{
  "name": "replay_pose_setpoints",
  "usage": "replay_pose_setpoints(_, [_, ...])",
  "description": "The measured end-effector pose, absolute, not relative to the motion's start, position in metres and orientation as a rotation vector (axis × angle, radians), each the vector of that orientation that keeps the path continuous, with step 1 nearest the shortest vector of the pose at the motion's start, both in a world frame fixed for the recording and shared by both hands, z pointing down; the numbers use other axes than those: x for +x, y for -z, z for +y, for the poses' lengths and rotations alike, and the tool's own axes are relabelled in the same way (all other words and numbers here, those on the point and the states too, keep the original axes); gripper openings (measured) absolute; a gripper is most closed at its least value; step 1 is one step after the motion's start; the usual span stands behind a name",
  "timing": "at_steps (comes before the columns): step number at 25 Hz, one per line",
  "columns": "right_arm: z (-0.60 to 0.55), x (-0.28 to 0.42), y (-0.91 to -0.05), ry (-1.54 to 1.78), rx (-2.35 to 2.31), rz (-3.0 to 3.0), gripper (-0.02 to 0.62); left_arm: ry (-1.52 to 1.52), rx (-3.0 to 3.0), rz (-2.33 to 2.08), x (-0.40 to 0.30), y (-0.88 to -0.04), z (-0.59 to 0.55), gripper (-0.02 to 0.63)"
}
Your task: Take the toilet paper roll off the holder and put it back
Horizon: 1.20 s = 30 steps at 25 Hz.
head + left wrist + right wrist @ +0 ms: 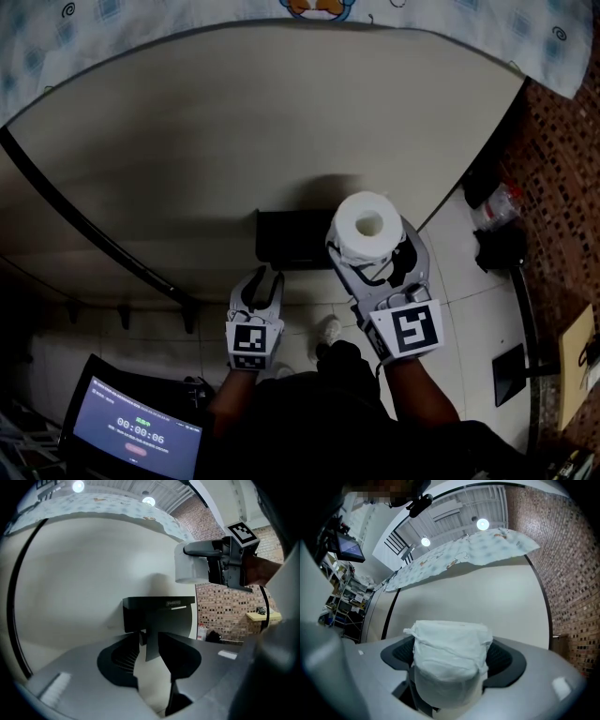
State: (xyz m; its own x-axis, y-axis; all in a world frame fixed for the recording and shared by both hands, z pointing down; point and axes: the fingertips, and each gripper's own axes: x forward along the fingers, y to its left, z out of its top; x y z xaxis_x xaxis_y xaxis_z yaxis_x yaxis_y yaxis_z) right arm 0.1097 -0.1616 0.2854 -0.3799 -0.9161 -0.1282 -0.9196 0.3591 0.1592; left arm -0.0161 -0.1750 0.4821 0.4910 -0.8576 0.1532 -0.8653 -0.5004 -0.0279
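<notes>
- Nearest the head camera, the person's forearms (420,394) reach forward, one tong in each hand, each with its marker cube facing up.
- Right gripper (450,660): its jaws are clamped on the sides of the toilet paper roll (368,225), whose loose, wrinkled outer sheet bulges between the pads.
- The roll is off the holder (291,239). In the head view it sits just to the holder's right, with its hollow core facing the camera. In the left gripper view it hangs higher than the holder and clear of it.
- Left gripper (152,644): its jaws stand apart, just below the black holder. A thin black part of the holder hangs down into the gap between them, and no grip on it shows.
- The holder is fixed to a pale curved wall (234,141) with a patterned cloth (94,37) draped over its top edge.
- A lit screen (136,436) stands at the lower left, and a brick wall (562,187) rises on the right.
</notes>
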Motion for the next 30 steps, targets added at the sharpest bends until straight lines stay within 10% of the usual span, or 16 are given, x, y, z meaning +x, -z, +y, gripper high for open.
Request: replay_pose_setpoints(30, [-0.165,0.121,-0.298,-0.276,-1.815,2.53,0.437,-0.269,2.674,-1.359,-0.009,-0.476,-0.157,0.135])
